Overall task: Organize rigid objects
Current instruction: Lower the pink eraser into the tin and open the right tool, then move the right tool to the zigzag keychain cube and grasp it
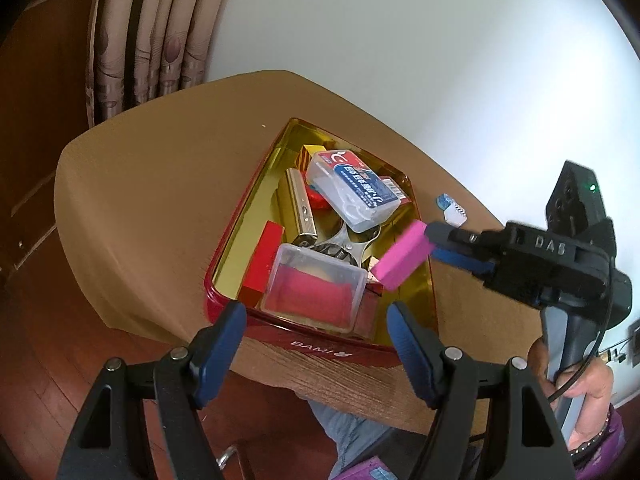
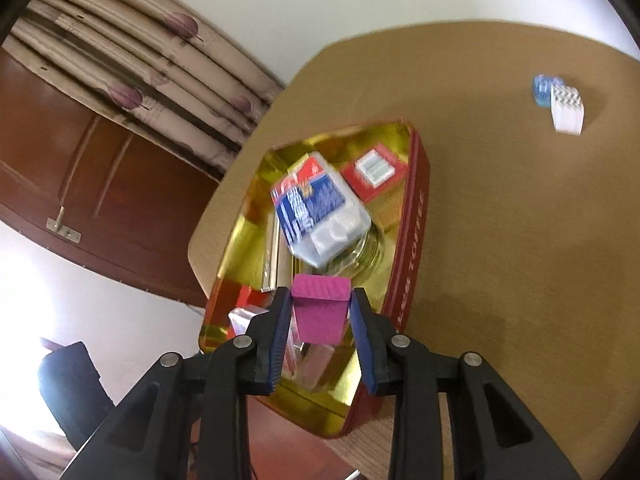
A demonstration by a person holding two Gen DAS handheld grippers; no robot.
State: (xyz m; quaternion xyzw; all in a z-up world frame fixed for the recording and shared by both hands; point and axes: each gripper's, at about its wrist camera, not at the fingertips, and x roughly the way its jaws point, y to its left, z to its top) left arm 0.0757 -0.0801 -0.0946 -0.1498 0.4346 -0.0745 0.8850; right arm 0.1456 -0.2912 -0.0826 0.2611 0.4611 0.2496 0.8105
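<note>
Left wrist view shows a brown table (image 1: 152, 216) in front of a white wall (image 1: 400, 40), with a patterned curtain (image 1: 160, 40) at the back left. On the table stands a red tin (image 1: 332, 350) with a golden inside, and it is already crowded. A clear box with a blue and red label (image 1: 354, 190) lies on top of other things at the far end, and a clear box with something red inside (image 1: 318, 286) lies at the near end. Between them I see a silver metal bar (image 1: 302, 208) and a shiny metal piece, and a red block (image 1: 264, 262) leans along the left wall. The right gripper (image 1: 434, 242) is closed on a pink block (image 1: 402, 258) and holds it by one end over the right part of the tin, above the things inside; the block is not touching them as far as I can tell. The left gripper (image 1: 316, 346) is wide open with nothing between its jaws, near the front wall of the tin. On the table to the right of the tin, well apart from it, lies a small white and blue object (image 1: 450, 210).
</note>
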